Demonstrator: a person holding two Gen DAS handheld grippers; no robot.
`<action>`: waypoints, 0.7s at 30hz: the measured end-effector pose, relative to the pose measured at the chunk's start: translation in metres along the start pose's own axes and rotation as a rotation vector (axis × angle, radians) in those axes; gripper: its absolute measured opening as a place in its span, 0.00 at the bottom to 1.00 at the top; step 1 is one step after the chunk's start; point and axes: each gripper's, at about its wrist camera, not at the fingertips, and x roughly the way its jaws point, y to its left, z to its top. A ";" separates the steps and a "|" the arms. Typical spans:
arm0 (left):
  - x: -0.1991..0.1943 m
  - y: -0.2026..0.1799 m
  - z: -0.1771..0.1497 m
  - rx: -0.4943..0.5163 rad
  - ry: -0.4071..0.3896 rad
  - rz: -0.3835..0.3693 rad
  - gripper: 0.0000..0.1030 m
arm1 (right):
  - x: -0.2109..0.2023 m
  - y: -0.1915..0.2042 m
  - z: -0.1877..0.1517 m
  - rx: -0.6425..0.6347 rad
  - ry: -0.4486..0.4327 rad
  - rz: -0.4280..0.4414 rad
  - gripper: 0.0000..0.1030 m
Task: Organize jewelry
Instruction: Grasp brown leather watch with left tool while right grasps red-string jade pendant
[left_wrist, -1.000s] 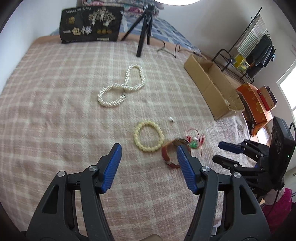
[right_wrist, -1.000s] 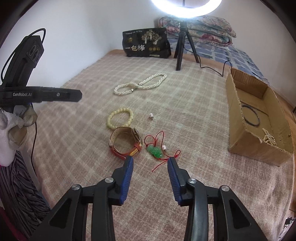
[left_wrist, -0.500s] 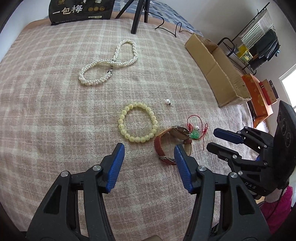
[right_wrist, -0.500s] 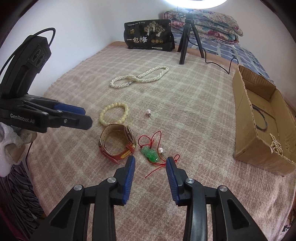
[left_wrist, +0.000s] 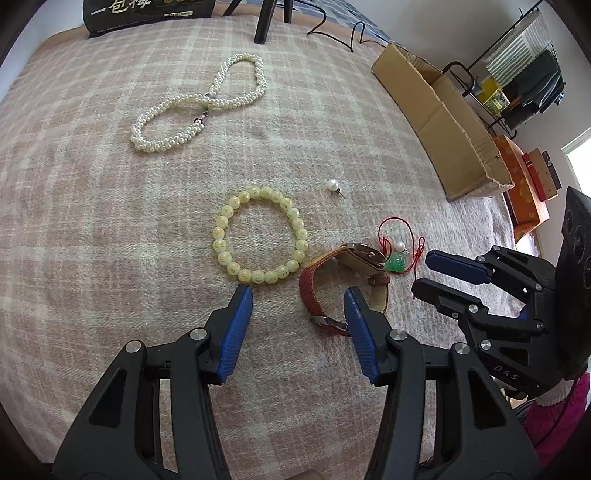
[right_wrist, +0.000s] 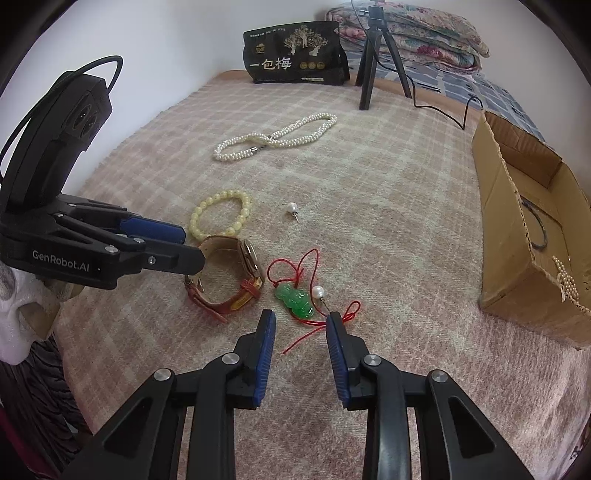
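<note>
On the plaid blanket lie a white pearl necklace (left_wrist: 199, 105), a yellow bead bracelet (left_wrist: 258, 236), a red-strapped watch (left_wrist: 340, 280), a green jade pendant on red cord (right_wrist: 295, 299) and loose pearl studs (left_wrist: 333, 185). My left gripper (left_wrist: 298, 295) is open, low over the blanket, with the watch strap between its fingers. My right gripper (right_wrist: 301, 321) is open, just in front of the jade pendant, which also shows in the left wrist view (left_wrist: 397, 263). A cardboard box (right_wrist: 524, 236) at the right holds a dark ring and a pearl strand.
A black tripod (right_wrist: 373, 59) and a black printed bag (right_wrist: 295, 55) stand at the far edge of the bed. A cable (right_wrist: 461, 110) runs near the box. Folded quilts lie behind. A rack and orange boxes (left_wrist: 524, 184) stand beyond the bed.
Both grippers have moved forward and down towards the jewelry. The left one now straddles the watch strap, the right one is closer to the jade pendant. Both stay open.
</note>
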 end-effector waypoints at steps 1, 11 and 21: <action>0.001 -0.001 0.000 0.003 0.003 0.003 0.51 | 0.000 0.000 0.000 -0.001 -0.001 0.001 0.28; 0.007 -0.003 -0.001 0.026 0.004 0.040 0.38 | -0.002 -0.002 0.002 0.003 -0.012 -0.026 0.28; 0.010 -0.009 -0.003 0.048 -0.002 0.052 0.14 | 0.001 -0.003 0.018 0.044 -0.051 -0.018 0.28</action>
